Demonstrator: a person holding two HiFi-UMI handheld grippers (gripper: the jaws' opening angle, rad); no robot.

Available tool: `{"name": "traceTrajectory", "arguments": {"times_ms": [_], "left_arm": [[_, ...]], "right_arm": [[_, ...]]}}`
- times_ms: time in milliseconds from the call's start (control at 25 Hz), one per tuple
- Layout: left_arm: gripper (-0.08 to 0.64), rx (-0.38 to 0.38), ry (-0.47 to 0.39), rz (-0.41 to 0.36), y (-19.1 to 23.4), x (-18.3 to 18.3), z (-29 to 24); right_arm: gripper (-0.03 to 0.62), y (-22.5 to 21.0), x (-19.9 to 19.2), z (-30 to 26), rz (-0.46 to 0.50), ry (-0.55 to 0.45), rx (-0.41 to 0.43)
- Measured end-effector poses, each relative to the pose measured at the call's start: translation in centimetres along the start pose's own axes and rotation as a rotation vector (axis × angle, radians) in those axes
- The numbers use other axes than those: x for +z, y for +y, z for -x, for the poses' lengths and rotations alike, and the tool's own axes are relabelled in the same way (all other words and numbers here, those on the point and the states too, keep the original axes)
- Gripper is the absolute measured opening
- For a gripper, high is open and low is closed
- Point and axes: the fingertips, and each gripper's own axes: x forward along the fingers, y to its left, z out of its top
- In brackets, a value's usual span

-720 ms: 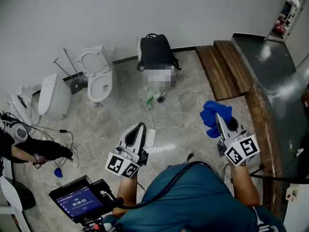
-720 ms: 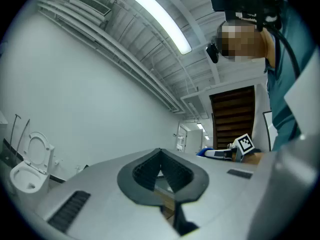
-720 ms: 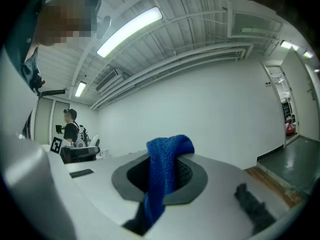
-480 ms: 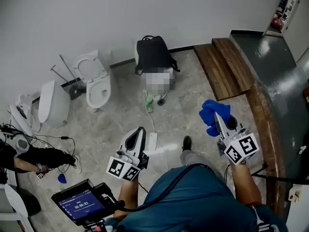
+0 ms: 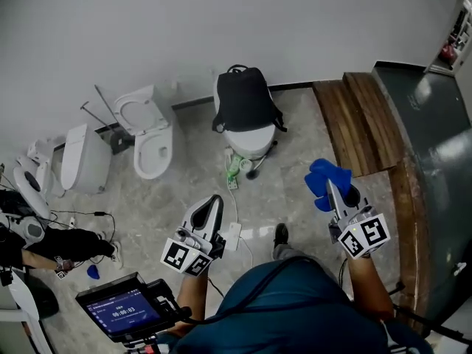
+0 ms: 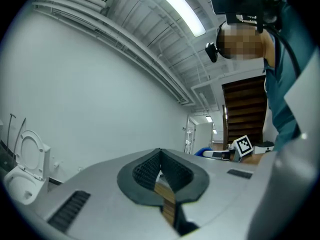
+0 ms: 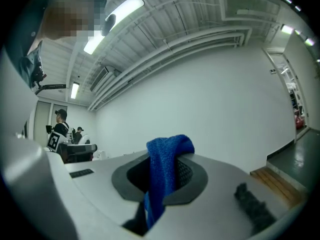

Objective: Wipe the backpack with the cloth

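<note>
Left gripper [image 6: 160,156]: jaws pressed together, nothing between them. It is held low in front of the person, on the head view's left side.
Right gripper [image 7: 165,160]: jaws clenched on the cloth [image 5: 324,179]. It is held in the air on the right side, about level with the other gripper.
Cloth: blue and bunched. It bulges out past the jaw tips, with a strip trailing down through the gap between the jaws.
Backpack [image 5: 245,102]: black, upright, carry loop on top. It sits on a white toilet [image 5: 251,141] against the wall [image 5: 221,21], well ahead of both grippers and touched by neither.
Second toilet [image 5: 151,135]: left of the backpack, lid raised, apart from the first.
Floor [image 5: 302,198]: pale stone tile. A green bottle [image 5: 233,169] lies at the foot of the backpack's toilet. A white power strip [image 5: 233,234] with a thin cable lies just beside the left gripper.
Wooden step [image 5: 358,116]: brown planks, right of the backpack, running to the wall.
Screen [image 5: 119,310]: dark and lit, lower left, near the person's body.
Person: blue top, seen from above, one dark shoe [image 5: 280,234] on the tile between the grippers.
</note>
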Motion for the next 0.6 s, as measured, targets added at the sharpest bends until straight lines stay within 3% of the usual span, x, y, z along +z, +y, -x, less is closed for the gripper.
{"name": "traceTrajectory", "arguments": {"times_ms": [240, 600], "left_arm": [[0.002, 0.03, 0.011, -0.047, 3.4, 0.3, -9.0], [0.002, 0.064, 0.021, -0.085, 8.1, 1.3, -15.8]], "right_arm": [[0.029, -6.4, 1.1, -8.1, 0.007, -0.004, 0.055], [0.029, -11.0, 0.5, -16.1, -0.016, 0.018, 0.085]]}}
